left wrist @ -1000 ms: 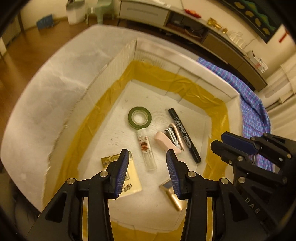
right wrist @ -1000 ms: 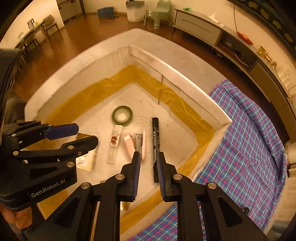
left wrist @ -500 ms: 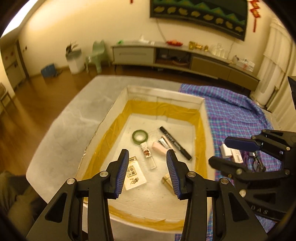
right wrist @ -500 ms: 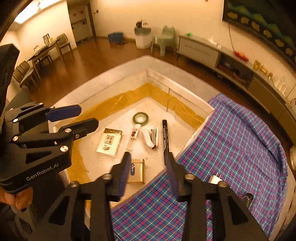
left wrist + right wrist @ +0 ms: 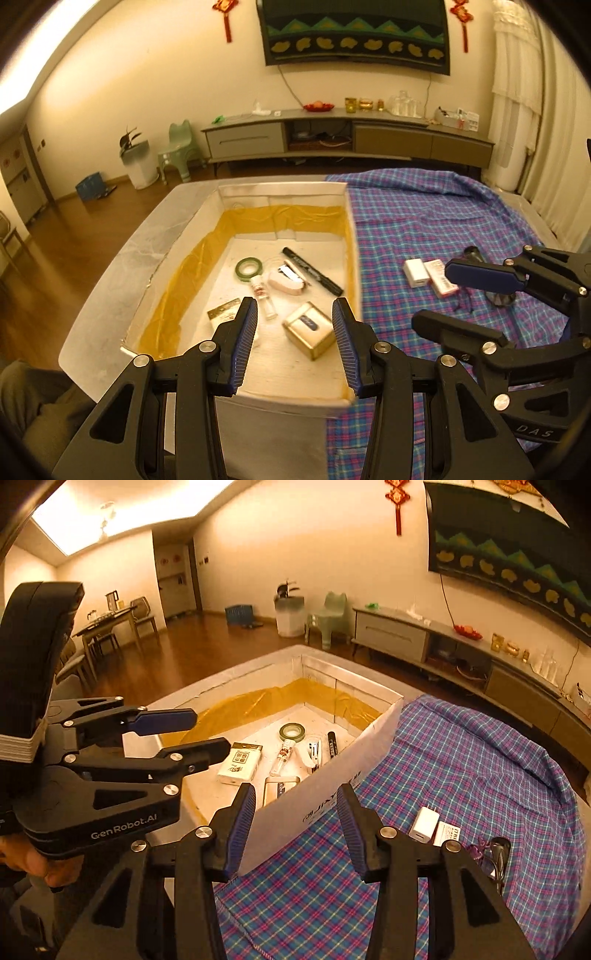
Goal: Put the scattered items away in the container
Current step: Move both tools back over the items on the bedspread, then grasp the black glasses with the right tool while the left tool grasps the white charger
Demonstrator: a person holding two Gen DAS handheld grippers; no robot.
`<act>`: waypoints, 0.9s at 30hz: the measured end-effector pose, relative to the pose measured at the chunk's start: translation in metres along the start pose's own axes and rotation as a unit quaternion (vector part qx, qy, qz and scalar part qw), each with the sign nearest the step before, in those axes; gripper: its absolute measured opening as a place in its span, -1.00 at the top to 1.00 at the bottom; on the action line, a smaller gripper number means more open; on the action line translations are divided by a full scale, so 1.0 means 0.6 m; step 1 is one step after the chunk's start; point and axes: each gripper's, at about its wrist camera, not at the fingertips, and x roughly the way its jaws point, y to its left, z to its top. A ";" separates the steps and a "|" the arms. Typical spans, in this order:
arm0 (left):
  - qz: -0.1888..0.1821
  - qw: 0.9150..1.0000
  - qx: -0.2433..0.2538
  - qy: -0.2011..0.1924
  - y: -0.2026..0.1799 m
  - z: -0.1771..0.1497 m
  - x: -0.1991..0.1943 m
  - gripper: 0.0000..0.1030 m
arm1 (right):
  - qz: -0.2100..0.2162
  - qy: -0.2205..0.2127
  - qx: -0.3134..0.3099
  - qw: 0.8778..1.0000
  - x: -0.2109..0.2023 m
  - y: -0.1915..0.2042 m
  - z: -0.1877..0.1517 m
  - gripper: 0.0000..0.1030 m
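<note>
the box (image 5: 280,192) sits on the table (image 5: 122,258) with tape (image 5: 249,266), a pen (image 5: 312,270) and a gold tin (image 5: 309,329) inside. a charger (image 5: 424,823) lies beside it on the cloth (image 5: 461,760). the left tool (image 5: 291,343) and right tool (image 5: 295,834) both hang above, spread apart, gripping nothing.

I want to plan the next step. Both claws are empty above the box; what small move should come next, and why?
Probably move the open right claw toward the white charger on the plaid cloth. It lies outside the box, beside a white-and-pink packet, nearest that claw.
</note>
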 end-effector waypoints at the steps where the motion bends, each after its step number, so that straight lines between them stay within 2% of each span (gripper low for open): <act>1: 0.000 1.000 0.001 -0.004 -0.007 -0.003 -0.007 0.13 | 0.004 -0.005 -0.001 1.000 -0.009 0.000 -0.007 0.08; 8: -0.009 0.999 0.004 -0.031 -0.055 -0.028 -0.040 0.12 | 0.025 -0.028 -0.005 0.999 -0.048 -0.004 -0.056 0.05; 12: -0.022 0.999 0.004 -0.027 -0.078 -0.039 -0.036 0.13 | 0.025 -0.029 0.006 0.999 -0.059 -0.020 -0.086 -0.04; 19: -0.049 0.998 0.023 -0.024 -0.130 -0.060 -0.027 0.12 | 0.025 -0.019 0.062 0.998 -0.072 -0.072 -0.143 -0.04; 24: -0.075 0.996 0.039 -0.004 -0.175 -0.077 -0.005 0.12 | 0.017 -0.005 0.117 0.993 -0.071 -0.121 -0.187 -0.04; 27: -0.096 0.995 0.039 0.010 -0.200 -0.077 0.017 0.12 | -0.002 0.008 0.151 0.988 -0.066 -0.160 -0.212 -0.04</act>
